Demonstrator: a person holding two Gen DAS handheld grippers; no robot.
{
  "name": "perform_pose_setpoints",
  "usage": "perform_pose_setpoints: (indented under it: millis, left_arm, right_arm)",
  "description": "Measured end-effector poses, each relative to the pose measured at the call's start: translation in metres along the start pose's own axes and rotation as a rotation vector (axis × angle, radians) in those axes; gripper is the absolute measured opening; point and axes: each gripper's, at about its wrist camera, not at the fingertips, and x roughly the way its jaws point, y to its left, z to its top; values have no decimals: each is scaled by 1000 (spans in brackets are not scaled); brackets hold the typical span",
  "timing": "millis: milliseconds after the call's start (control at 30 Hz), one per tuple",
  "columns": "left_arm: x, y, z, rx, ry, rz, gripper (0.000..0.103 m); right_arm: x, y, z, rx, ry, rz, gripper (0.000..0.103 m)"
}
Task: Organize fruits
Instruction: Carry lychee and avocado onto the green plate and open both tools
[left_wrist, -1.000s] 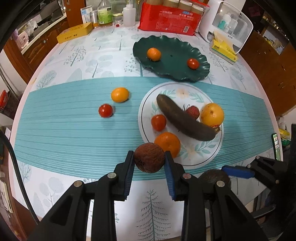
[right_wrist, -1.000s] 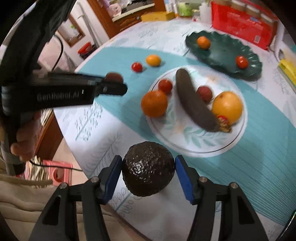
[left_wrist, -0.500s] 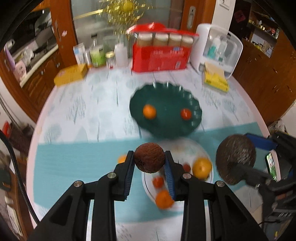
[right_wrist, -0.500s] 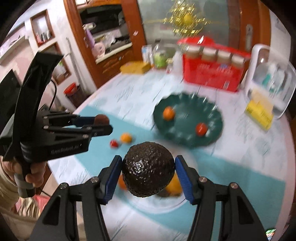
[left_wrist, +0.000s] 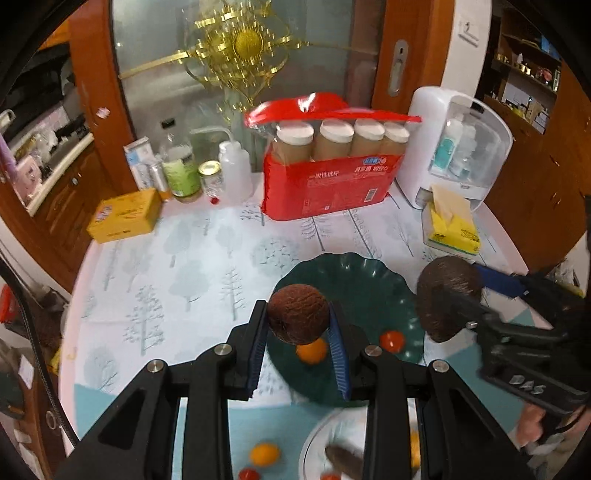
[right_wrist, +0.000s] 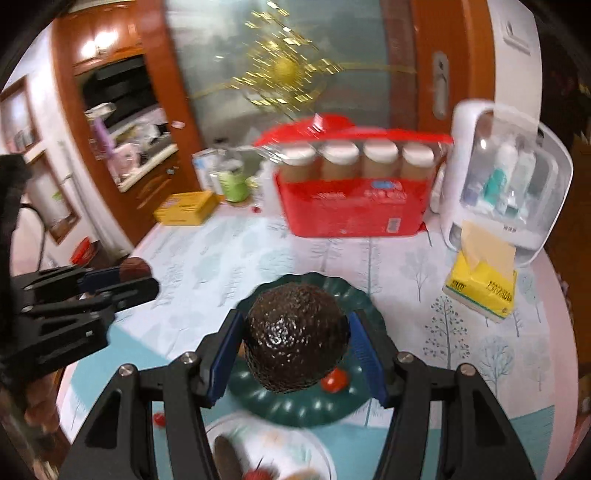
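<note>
We see the table (left_wrist: 207, 258) with its tree-print cloth stretching ahead of both pairs of fingers, and at its far edge, beyond our fingertips, the red pack of cups (left_wrist: 328, 173) and the white dispenser box (left_wrist: 458, 147).

Just past the fingers of both grippers lies the dark green plate (left_wrist: 369, 280), its scalloped rim showing above the held fruit in each wrist view. On it, just behind and below the left fingers, sit a small orange (left_wrist: 312, 350) and, to the right of them, a red tomato (left_wrist: 391, 340).

Nearer us, under the right-hand finger of the left gripper, the rim of the white plate (left_wrist: 314, 439) shows, blurred, with a long dark fruit on it.

Our right gripper (right_wrist: 297, 343) has its blue pads pressed on a dark, pebbly avocado (right_wrist: 297, 336), held up in front of the green plate.

Our left gripper (left_wrist: 297, 321) clamps a round brown fruit (left_wrist: 297, 317) between its pads, above the plate's near-left rim.

Left of the left fingers' base, on the teal runner, lie another small orange (left_wrist: 264, 454) and a red tomato (left_wrist: 248, 473), partly cut off.
</note>
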Motion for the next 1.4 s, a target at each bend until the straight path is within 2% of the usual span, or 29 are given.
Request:
perform_pose_setpoints:
  millis: [167,300,567,667,733,800,1000,1267,1400]
  left_arm:
    - [77,1,3,-36,95,-41,30]
    - [129,0,-5,-45,167,-64,30]
    - [185,2,-22,-26,242,-72,30]
    - [191,0,-27,2,234,-52,31]
    - [192,-2,-29,20,231,-40,37]
    - [190,-2,-30,30,217,-22,51]
    - [178,7,-25,7,189,-13,74]
    - [153,12,-28,-8,162,-8,82]
    - [140,13,-35,-15,167,-17,82]
  right_arm:
    - [73,-22,-9,78,108,-48,60]
    - [112,-31,-25,116,176,-60,60]
    - [148,-31,-38,91,212,-91,60]
    - [150,-31,-37,88,195,-94,60]
    - [152,-30,-35,78,193,-97,61]
    - [150,-27,-34,61,182,-98,60]
    - [131,-20,-27,16,101,-115,60]
    - [115,-16,-28,32,93,-103,61]
    - [107,-14,-31,48,101,-87,61]
